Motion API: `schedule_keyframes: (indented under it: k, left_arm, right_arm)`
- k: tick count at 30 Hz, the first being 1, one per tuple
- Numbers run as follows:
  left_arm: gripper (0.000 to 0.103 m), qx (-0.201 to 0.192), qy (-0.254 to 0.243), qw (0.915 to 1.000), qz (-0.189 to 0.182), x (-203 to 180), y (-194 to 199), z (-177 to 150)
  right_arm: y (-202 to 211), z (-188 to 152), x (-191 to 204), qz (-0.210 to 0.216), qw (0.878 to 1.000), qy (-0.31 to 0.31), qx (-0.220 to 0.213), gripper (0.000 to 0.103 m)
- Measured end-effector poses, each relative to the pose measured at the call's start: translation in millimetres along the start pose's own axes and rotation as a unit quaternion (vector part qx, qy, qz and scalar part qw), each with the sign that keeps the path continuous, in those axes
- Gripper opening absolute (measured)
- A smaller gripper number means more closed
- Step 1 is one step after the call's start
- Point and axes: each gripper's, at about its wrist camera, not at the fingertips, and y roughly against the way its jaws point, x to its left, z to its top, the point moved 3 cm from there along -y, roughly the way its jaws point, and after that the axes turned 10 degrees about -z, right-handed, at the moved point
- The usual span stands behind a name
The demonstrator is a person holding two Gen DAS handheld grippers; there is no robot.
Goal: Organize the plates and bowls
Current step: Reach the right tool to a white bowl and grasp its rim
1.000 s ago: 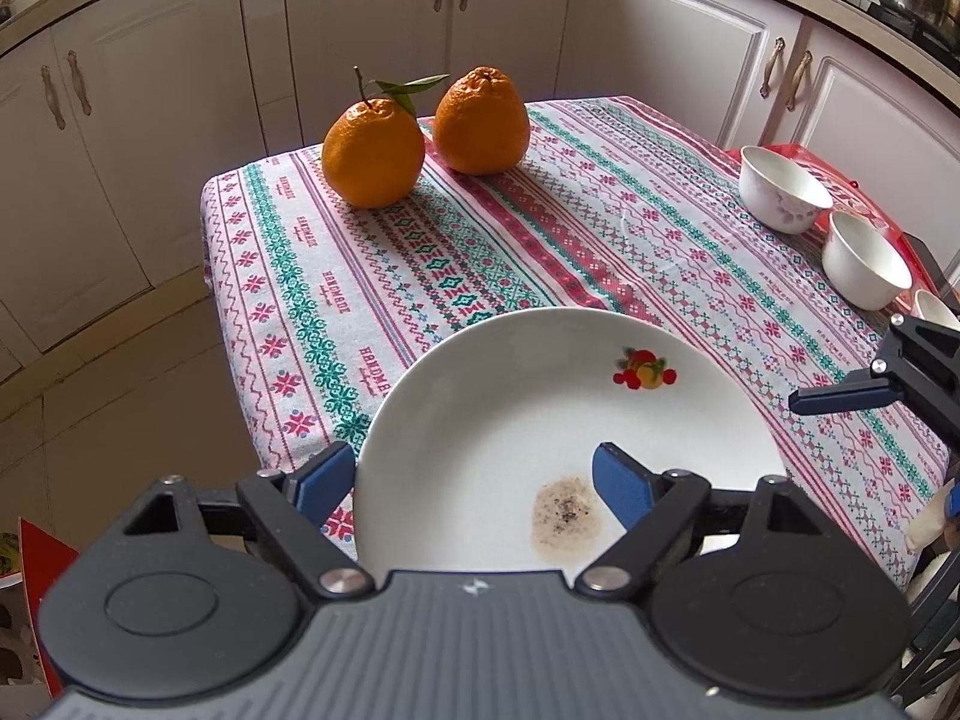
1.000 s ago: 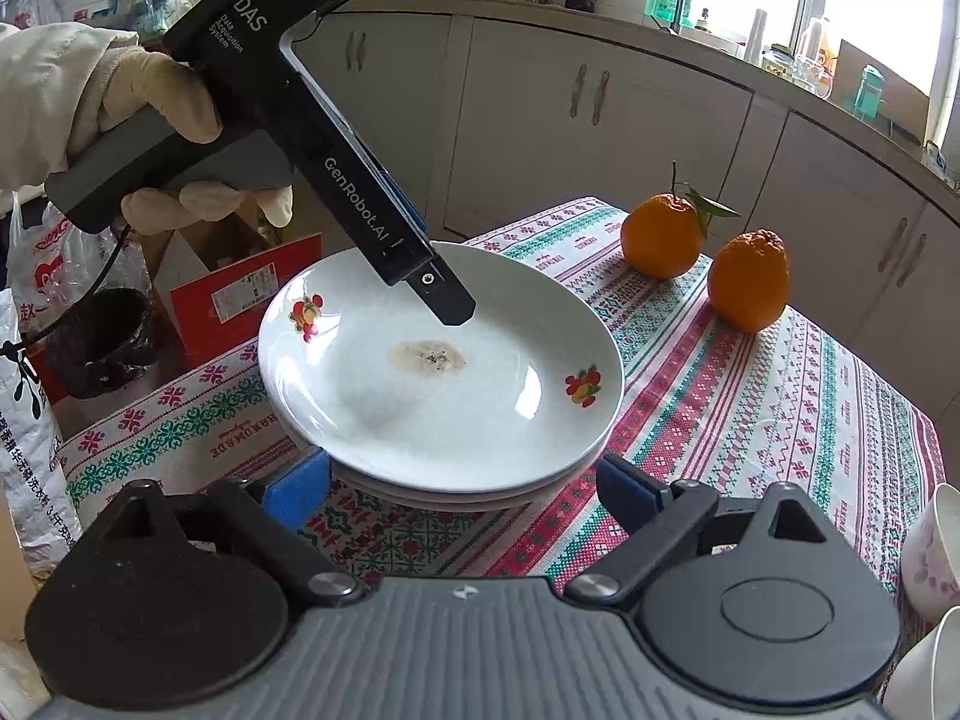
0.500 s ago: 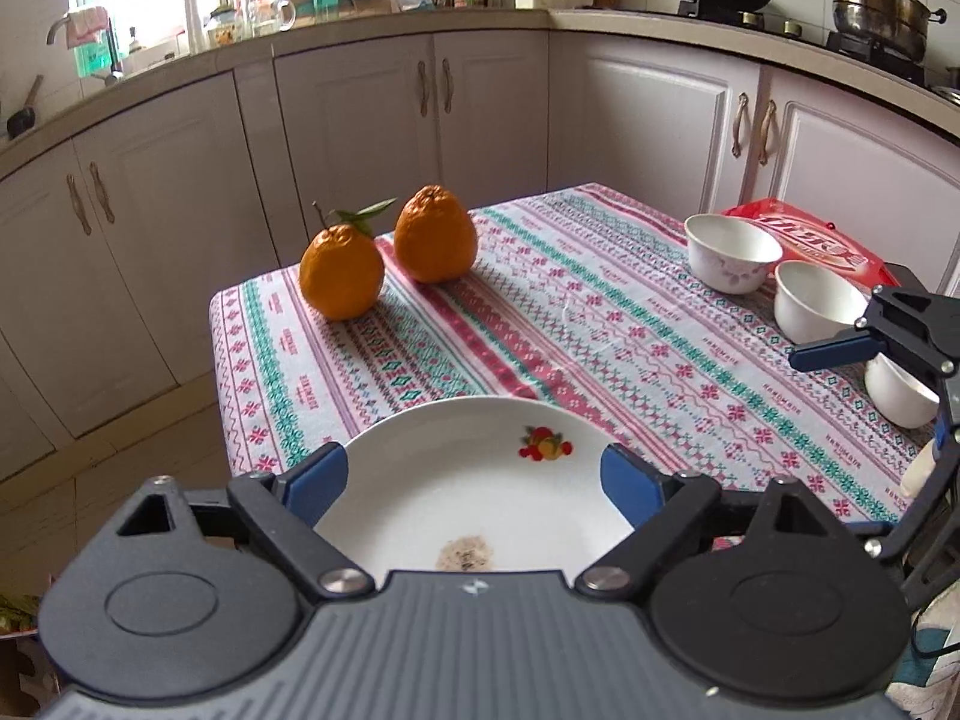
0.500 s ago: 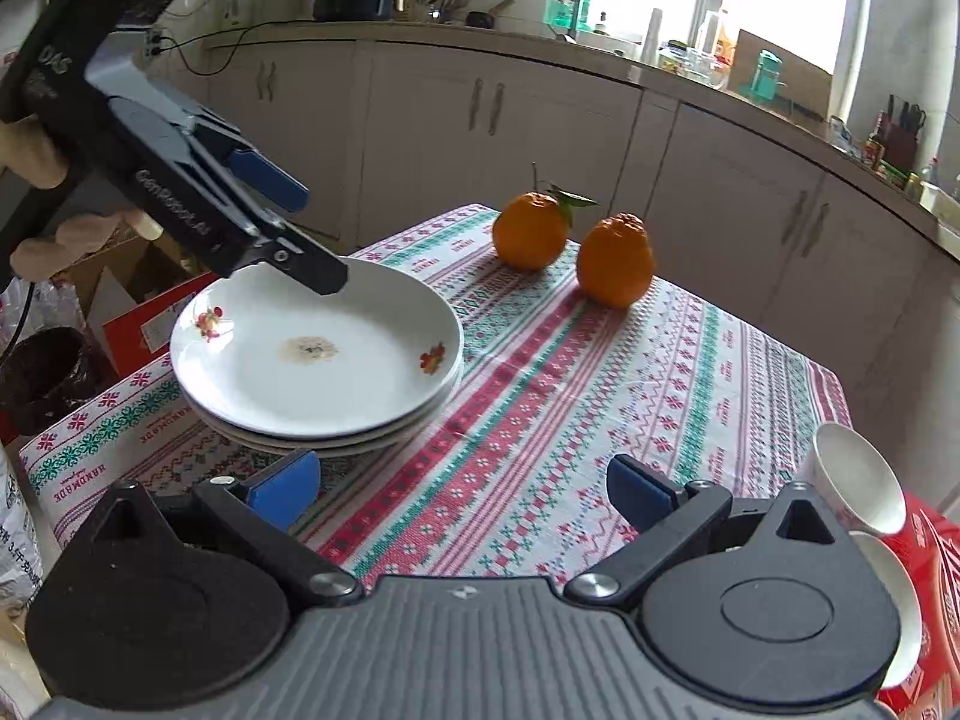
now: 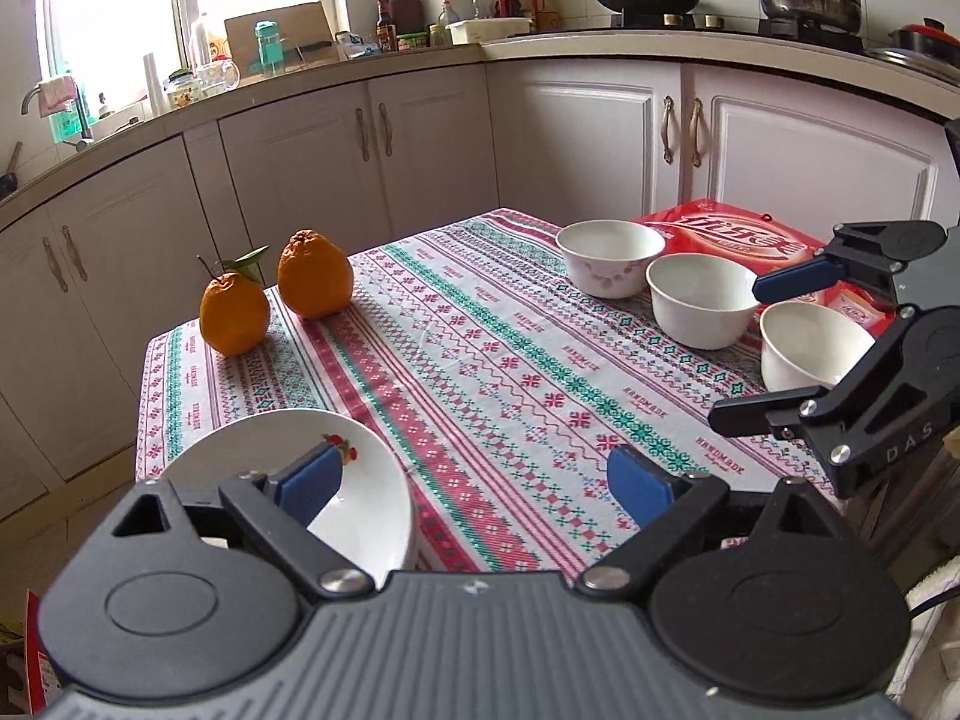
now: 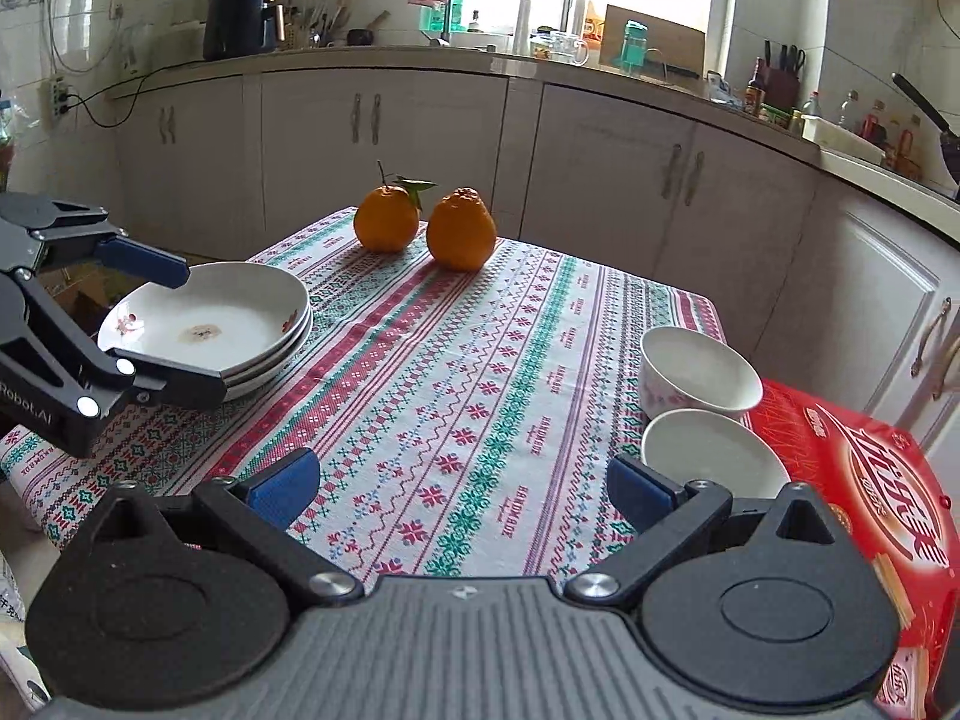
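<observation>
A stack of white plates (image 6: 210, 330) with fruit prints sits at the table's left end; the top plate has a brown stain. It also shows in the left wrist view (image 5: 360, 480). My left gripper (image 5: 474, 480) is open and empty, drawn back from the stack; it also shows in the right wrist view (image 6: 162, 330) beside the plates. Three white bowls (image 5: 702, 300) stand in a row at the right. My right gripper (image 6: 462, 483) is open and empty, near the bowls (image 6: 708, 456); it also shows in the left wrist view (image 5: 774, 348).
Two oranges (image 5: 276, 300) sit at the table's far end. A red packet (image 6: 864, 480) lies under the bowls' side at the right edge. The patterned tablecloth (image 5: 510, 372) covers the table. Kitchen cabinets (image 5: 420, 138) stand behind it.
My left gripper has pulled back and up from the plate stack, which now sits low at its left. My right gripper has swung right, away from the plates and toward the bowls.
</observation>
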Motion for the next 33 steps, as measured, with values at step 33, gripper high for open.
schedule_keyframes:
  k: [33]
  left_arm:
    - [0.095,0.033,-0.127,0.9753,-0.178,-166.3,-117.6,5.1]
  right_arm:
    - [5.1,-85.3,-128.3,-0.052,0.984,-0.155,0.064,0.103]
